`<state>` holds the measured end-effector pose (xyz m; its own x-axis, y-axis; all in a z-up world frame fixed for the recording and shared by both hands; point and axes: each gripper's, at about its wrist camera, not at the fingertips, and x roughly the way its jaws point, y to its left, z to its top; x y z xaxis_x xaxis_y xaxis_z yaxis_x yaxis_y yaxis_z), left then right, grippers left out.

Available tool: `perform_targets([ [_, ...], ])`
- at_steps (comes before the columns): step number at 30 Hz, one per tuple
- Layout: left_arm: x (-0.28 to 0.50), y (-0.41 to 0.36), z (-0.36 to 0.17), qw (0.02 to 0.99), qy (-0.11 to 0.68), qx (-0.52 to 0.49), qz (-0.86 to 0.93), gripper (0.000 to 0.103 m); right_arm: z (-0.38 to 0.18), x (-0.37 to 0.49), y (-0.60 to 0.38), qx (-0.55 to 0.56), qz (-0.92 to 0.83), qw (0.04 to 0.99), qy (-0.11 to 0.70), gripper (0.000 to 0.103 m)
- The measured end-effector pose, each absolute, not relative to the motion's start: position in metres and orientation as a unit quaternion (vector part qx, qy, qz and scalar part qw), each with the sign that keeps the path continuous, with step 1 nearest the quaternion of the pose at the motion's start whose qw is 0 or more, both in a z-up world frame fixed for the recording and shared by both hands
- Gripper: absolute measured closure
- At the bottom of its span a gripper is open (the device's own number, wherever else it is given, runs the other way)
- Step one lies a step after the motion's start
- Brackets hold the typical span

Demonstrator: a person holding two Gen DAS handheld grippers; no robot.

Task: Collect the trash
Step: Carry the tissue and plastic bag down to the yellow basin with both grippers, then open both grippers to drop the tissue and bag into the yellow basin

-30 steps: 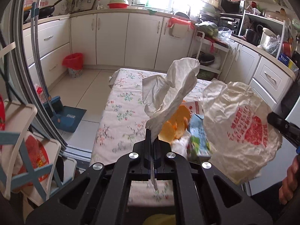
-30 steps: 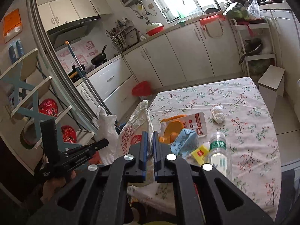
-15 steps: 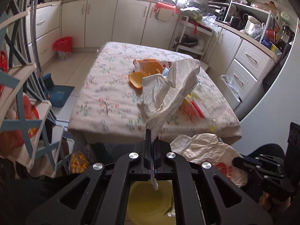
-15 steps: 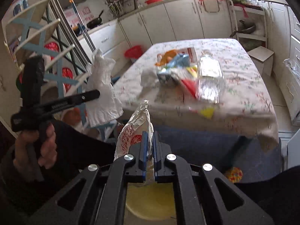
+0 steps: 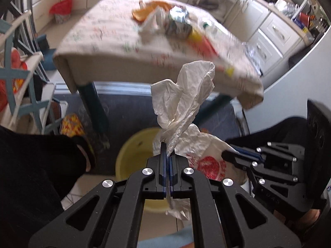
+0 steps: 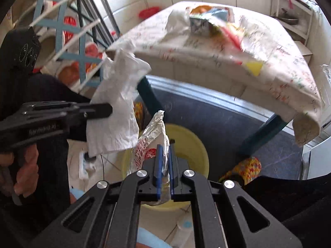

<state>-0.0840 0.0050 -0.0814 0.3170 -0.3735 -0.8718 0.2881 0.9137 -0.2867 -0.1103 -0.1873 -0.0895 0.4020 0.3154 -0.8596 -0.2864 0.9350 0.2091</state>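
Observation:
My left gripper [image 5: 168, 146] is shut on a crumpled white tissue [image 5: 184, 99] and holds it above a yellow bin [image 5: 132, 155] on the floor. The tissue [image 6: 118, 107] and the left gripper [image 6: 103, 109] also show at the left of the right wrist view. My right gripper [image 6: 163, 148] grips a white plastic bag with red print [image 6: 151, 138] just over the yellow bin [image 6: 186, 144], with a small gap between its blue pads. The bag [image 5: 204, 155] and the right gripper [image 5: 229, 157] show at the right of the left wrist view.
A table with a floral cloth [image 5: 103, 37] stands beyond the bin and carries more trash: a carton [image 6: 198, 24], orange peel [image 5: 144, 12], wrappers. Dark table legs [image 5: 93, 107] stand near the bin. A white and blue rack [image 6: 68, 31] is at the left.
Both grippers have dropped from table height down to the floor, tilting toward the yellow bin. The tissue and the bag now hang right over it. The right jaws have parted slightly.

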Motion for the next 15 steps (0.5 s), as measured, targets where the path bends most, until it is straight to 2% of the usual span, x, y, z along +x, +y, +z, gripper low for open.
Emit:
perform_targets([
  [4,-0.09,-0.002,-0.092,0.798,0.567,-0.019,-0.202,0.1,-0.1,-0.112,-0.183,0.004,0.183,0.821,0.54,0.094],
  [5,-0.09,-0.004,-0.092,0.795,0.572,-0.015,-0.201,0.099,-0.102,-0.112,-0.183,0.003,0.184,0.818,0.546,0.087],
  [6,-0.091,-0.005,-0.095,0.791,0.578,-0.012,-0.2,0.097,-0.104,-0.113,-0.182,0.0,0.184,0.815,0.55,0.077],
  [8,-0.093,-0.006,-0.098,0.787,0.585,-0.002,-0.197,0.088,-0.104,-0.116,-0.18,-0.002,0.184,0.814,0.551,0.066],
  [10,-0.096,-0.009,-0.098,0.789,0.584,0.011,-0.192,0.066,-0.102,-0.117,-0.182,0.002,0.183,0.817,0.547,0.063],
  [13,-0.099,-0.01,-0.091,0.801,0.569,0.02,-0.184,0.051,-0.098,-0.118,-0.191,0.022,0.175,0.824,0.538,0.058],
  [15,-0.1,-0.008,-0.084,0.815,0.551,0.019,-0.178,0.049,-0.093,-0.119,-0.196,0.039,0.168,0.834,0.524,0.052],
])
